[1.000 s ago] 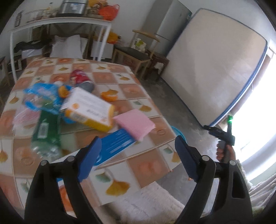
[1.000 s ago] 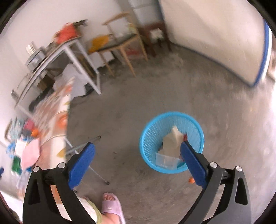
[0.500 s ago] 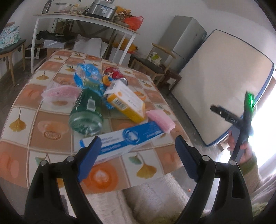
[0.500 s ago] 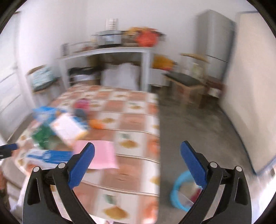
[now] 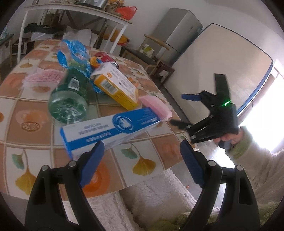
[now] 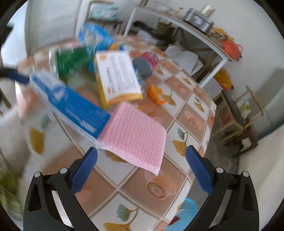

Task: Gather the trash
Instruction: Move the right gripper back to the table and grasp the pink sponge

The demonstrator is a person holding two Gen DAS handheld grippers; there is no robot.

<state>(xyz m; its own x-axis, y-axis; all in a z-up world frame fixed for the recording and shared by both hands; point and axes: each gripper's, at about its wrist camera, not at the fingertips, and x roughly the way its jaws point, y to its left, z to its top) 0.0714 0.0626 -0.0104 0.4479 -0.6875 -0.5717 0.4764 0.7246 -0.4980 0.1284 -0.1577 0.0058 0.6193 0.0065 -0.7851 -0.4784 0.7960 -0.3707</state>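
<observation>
Trash lies piled on a tiled table [image 5: 142,165]: a long blue and white box [image 5: 110,129], a pink sponge pad [image 5: 156,107], a yellow box [image 5: 117,87], a green plastic bottle [image 5: 71,96], a blue wrapper [image 5: 72,51] and a red can [image 5: 104,57]. My left gripper [image 5: 140,163] is open and empty, just short of the blue box. My right gripper [image 6: 142,168] is open and empty, right in front of the pink pad [image 6: 136,136], which rests on the blue box's end [image 6: 74,106]. It also shows in the left wrist view [image 5: 179,109], beside the pad.
A blue waste basket [image 6: 184,215] sits on the floor past the table's near corner. A white shelf table [image 5: 79,12], wooden chairs [image 5: 152,51], a grey fridge [image 5: 179,32] and a leaning mattress [image 5: 218,71] stand around. A white fluffy cover [image 5: 152,200] lies below.
My right gripper swung from the basket on the floor up to the table and closed in on the pink pad. My left gripper moved nearer the blue box. Both stayed open.
</observation>
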